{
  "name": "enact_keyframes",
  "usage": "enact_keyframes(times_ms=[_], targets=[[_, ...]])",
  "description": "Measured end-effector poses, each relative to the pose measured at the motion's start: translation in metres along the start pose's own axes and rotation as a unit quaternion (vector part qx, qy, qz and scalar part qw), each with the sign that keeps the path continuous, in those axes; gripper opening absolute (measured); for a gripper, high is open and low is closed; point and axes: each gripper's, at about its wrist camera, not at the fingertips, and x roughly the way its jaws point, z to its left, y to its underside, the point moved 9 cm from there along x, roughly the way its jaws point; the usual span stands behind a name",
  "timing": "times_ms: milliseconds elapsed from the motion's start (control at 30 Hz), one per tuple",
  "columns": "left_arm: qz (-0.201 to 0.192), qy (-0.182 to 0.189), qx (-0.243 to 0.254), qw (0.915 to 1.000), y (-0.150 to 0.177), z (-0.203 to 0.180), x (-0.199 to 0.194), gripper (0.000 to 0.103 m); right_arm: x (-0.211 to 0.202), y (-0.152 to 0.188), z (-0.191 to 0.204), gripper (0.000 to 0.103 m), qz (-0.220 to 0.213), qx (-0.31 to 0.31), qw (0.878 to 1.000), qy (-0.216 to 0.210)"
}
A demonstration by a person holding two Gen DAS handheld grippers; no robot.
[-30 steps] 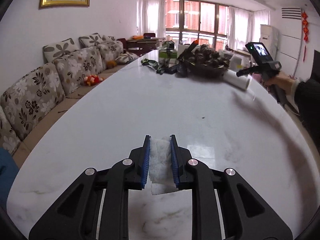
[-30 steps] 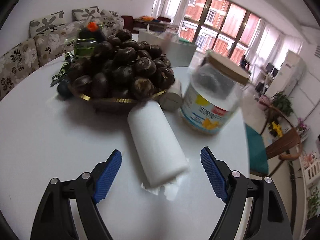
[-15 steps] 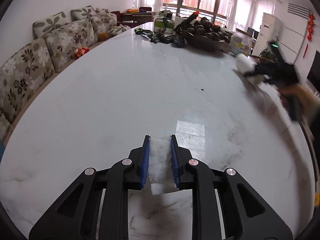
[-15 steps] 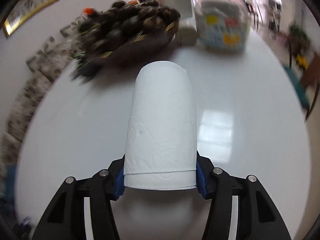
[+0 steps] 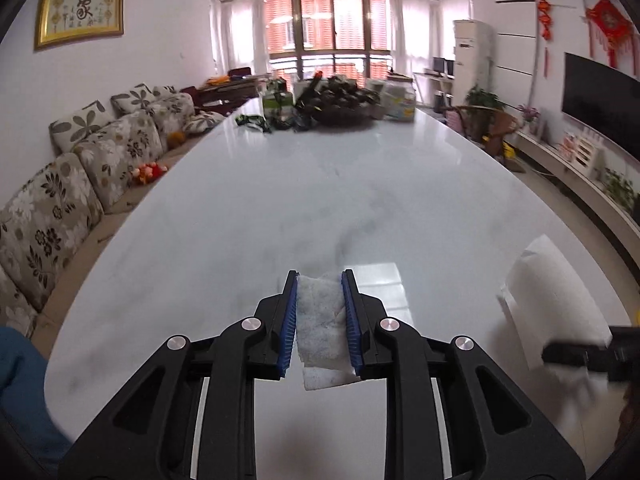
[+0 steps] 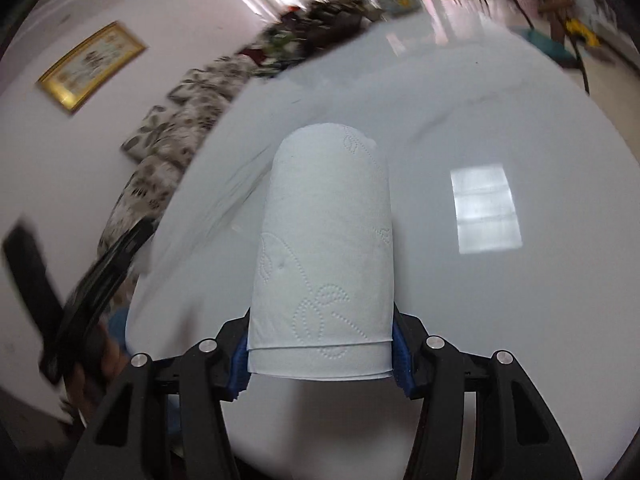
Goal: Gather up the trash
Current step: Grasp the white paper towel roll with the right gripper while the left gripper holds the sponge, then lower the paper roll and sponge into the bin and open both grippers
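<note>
My left gripper (image 5: 320, 312) is nearly closed, its blue pads (image 5: 289, 320) pinching a crumpled wad of tissue (image 5: 322, 330) — the trash. The wad stands between the pads and a flap of it hangs out below them, over the white marble table (image 5: 280, 208). The gripper points down the length of the table.

My right gripper (image 6: 320, 354) is clamped on a roll of paper (image 6: 326, 264), jaws about half open because the roll is that wide. The blue pads (image 6: 239, 364) press both sides of the roll's near end; the rest of it sticks out forward over the table, which shows a bright window reflection (image 6: 486, 208) just to its right. That view is blurred with motion, mostly at the edges. At its left edge I can make out the dark shape of my other gripper (image 6: 100, 280) and the hand (image 6: 94, 364) holding it, smeared too much to say more.

From the left camera the roll shows as a white blur (image 5: 554, 304) near the right rim of the table, with a black finger of the right gripper (image 5: 580, 354) against it.

At the far end of the table sit a bowl of dark fruit (image 5: 340, 104), a green box (image 5: 276, 102), a jar (image 5: 396, 102) and some dark clutter (image 5: 256, 122) — well apart from both grippers. A flowered sofa (image 5: 100, 160) runs along the left side, under a gold-framed picture (image 5: 80, 14).
</note>
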Motion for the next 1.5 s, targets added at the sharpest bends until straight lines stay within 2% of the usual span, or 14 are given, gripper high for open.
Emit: enact_keyframes(times_ms=[200,333,467,533,600,667,700,767,800,867,933,1133,1367,1500], targets=[[0.024,0.013,-0.005,0.9996,0.093,0.001,-0.057,0.021,-0.03,0.117,0.064,0.054,-0.009,-0.079,0.996,-0.047],[0.071,0.011,0.028,0.997,0.164,0.003,-0.069,0.022,-0.013,0.188,0.064,0.054,0.051,-0.114,0.991,-0.05],[0.172,0.026,0.028,0.9843,0.228,0.009,-0.045,0.022,0.031,0.236,0.043,0.054,0.132,-0.105,0.985,-0.03],[0.251,0.032,0.028,0.967,0.268,0.009,-0.018,0.024,0.056,0.255,0.033,0.054,0.182,-0.101,0.978,-0.018],[0.336,0.036,0.022,0.9409,0.314,0.009,0.015,0.031,0.087,0.272,0.017,0.055,0.23,-0.113,0.966,0.021],[0.418,0.04,0.009,0.9077,0.355,0.01,0.044,0.053,0.118,0.284,0.0,0.056,0.266,-0.137,0.952,0.067],[0.461,0.045,0.001,0.8863,0.377,0.009,0.057,0.069,0.131,0.287,-0.007,0.07,0.274,-0.147,0.947,0.083],[0.539,0.042,-0.005,0.8415,0.422,0.011,0.081,0.072,0.15,0.296,-0.015,0.076,0.295,-0.155,0.937,0.104],[0.56,0.026,0.008,0.8281,0.438,0.016,0.088,0.072,0.152,0.298,-0.014,0.075,0.297,-0.154,0.936,0.107],[0.567,0.022,0.027,0.8228,0.445,0.019,0.091,0.072,0.144,0.301,-0.002,0.075,0.289,-0.152,0.942,0.079],[0.559,0.028,0.025,0.8283,0.438,0.024,0.089,0.072,0.122,0.303,0.012,0.076,0.266,-0.163,0.948,0.061],[0.485,0.026,0.036,0.8732,0.4,0.024,0.064,0.074,0.058,0.279,0.024,0.079,0.19,-0.161,0.968,0.014],[0.375,0.038,0.06,0.9242,0.308,0.032,-0.008,0.074,0.002,0.181,0.053,0.083,0.118,-0.182,0.976,-0.021],[0.279,0.052,0.042,0.9581,0.215,0.047,-0.069,0.078,-0.05,0.104,0.077,0.09,0.047,-0.198,0.979,-0.033]])
